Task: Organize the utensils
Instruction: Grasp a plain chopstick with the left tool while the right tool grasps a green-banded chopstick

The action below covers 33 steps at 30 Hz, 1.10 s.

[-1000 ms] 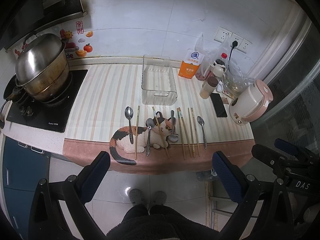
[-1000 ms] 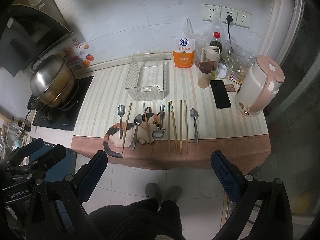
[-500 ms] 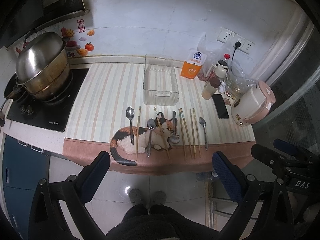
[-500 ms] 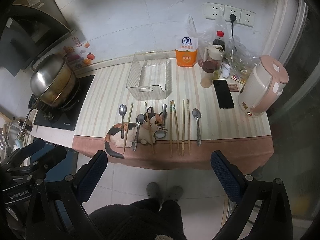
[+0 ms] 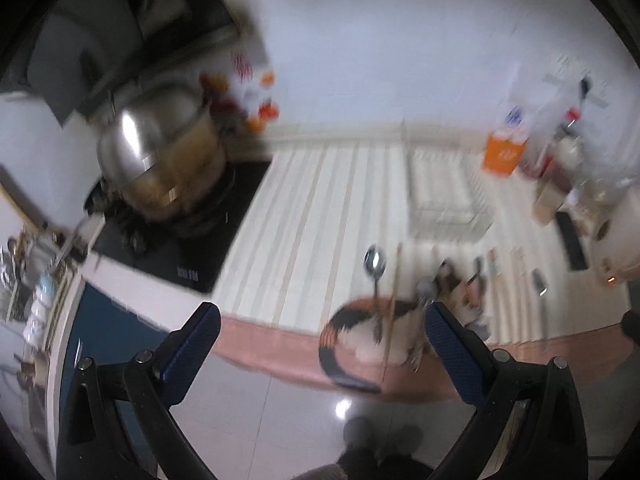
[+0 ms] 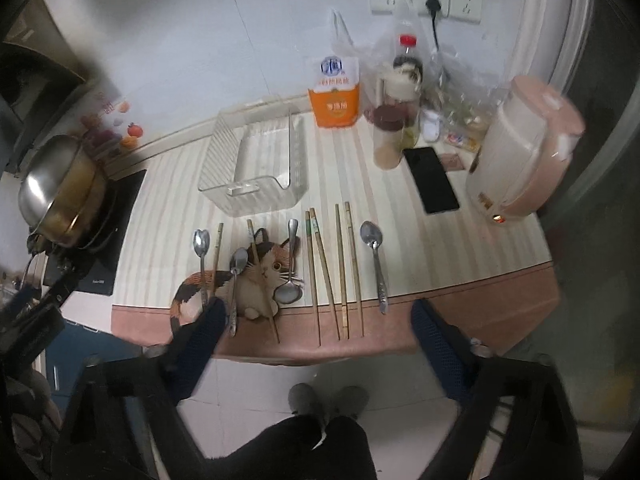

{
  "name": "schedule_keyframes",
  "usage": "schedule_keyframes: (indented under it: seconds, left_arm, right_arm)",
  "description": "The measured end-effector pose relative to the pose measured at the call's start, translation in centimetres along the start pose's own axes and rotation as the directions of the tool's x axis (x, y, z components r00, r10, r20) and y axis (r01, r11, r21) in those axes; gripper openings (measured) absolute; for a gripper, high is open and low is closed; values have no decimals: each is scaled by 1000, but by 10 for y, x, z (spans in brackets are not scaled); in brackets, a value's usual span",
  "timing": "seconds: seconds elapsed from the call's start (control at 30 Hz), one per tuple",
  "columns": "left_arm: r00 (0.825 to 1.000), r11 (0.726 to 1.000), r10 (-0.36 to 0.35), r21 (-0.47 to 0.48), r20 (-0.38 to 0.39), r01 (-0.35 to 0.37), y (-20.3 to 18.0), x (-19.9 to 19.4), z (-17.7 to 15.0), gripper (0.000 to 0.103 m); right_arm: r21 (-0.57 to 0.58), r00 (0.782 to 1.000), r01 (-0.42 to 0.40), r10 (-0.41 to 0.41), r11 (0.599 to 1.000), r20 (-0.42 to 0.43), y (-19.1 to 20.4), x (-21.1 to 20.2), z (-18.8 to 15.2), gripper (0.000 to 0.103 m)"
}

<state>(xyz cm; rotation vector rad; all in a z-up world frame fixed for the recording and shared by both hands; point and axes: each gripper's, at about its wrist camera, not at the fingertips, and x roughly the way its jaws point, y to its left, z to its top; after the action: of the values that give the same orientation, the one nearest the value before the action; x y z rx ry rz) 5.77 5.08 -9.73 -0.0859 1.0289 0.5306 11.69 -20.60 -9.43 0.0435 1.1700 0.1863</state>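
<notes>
Several metal spoons and wooden chopsticks lie side by side on the striped counter mat, partly over a cat picture. Behind them stands a clear plastic bin, with nothing in it. My right gripper hangs above the counter's front edge, its jaws closing with nothing between them. In the blurred left wrist view the leftmost spoon and a chopstick show just beyond my left gripper, which is open and holds nothing. The left gripper's body also appears at the right wrist view's left edge.
A steel pot sits on a black hob at the left. At the back right stand an orange bag, jars and bottles, a black phone and a pink cooker. A person's legs and shoes are below on the tiled floor.
Both grippers have dropped toward the counter, so the utensils look larger. The left view has swung left and is blurred. The right gripper's jaws stand narrower than before.
</notes>
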Motion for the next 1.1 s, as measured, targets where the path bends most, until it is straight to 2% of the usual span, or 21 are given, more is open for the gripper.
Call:
schedule_keyframes:
  seconds: [0.07, 0.13, 0.2, 0.23, 0.3, 0.37, 0.43, 0.63, 0.73, 0.8, 0.9, 0.93, 0.97, 1.03, 1.1]
  left_arm:
    - [998, 1000, -8, -11, -64, 8, 2, 32, -7, 103]
    - [993, 1000, -16, -9, -117, 16, -1, 55, -16, 101]
    - [981, 998, -63, -11, -182, 62, -8, 83, -23, 83]
    - [973, 996, -85, -10, -215, 85, -14, 93, -23, 78]
    - [951, 988, -150, -8, -269, 154, -27, 119, -23, 64]
    - [933, 979, -189, 8, -307, 201, -46, 143, -21, 53]
    - [913, 969, -216, 37, -347, 243, -63, 171, -15, 52]
    - [863, 952, -220, 92, -455, 292, -91, 235, -6, 42]
    - [852, 947, -209, 117, -480, 298, -97, 246, -6, 25]
    - [863, 948, -193, 139, -467, 288, -99, 246, -4, 7]
    - [859, 941, -195, 157, -474, 300, -99, 247, -3, 5]
    - [859, 940, -195, 159, -473, 301, -100, 247, -2, 5]
    - [860, 940, -195, 161, -471, 301, -100, 247, -2, 5]
    - [862, 938, -196, 166, -468, 304, -102, 249, -2, 5]
    - [860, 936, -202, 164, -469, 310, -102, 250, -2, 5]
  right_arm:
    - [5, 999, -12, 12, 1000, -35, -2, 25, 1, 58]
    - [2, 998, -9, 9, 1000, -65, -3, 50, 0, 48]
    - [-1, 995, -9, 9, 1000, -101, -3, 79, -1, 40]
    - [1, 993, -9, 9, 1000, -121, -3, 90, -1, 38]
    - [15, 986, -14, 17, 1000, -164, -3, 116, -1, 35]
    - [25, 981, -8, 13, 1000, -191, -3, 135, 0, 35]
    - [44, 977, 4, 6, 999, -213, -4, 156, 2, 35]
    - [98, 956, 22, 7, 995, -293, -4, 211, 16, 35]
    - [99, 947, 25, 8, 995, -322, 5, 235, 24, 35]
    - [85, 942, 38, -8, 996, -336, 13, 252, 28, 35]
    - [69, 928, 46, -18, 997, -371, 23, 274, 28, 35]
    - [61, 924, 53, -25, 997, -383, 25, 281, 28, 31]
    - [50, 919, 60, -35, 997, -394, 28, 288, 26, 20]
    - [12, 911, 110, -96, 994, -400, 33, 297, 23, 8]
    - [0, 906, 137, -126, 991, -405, 36, 298, 21, 8]
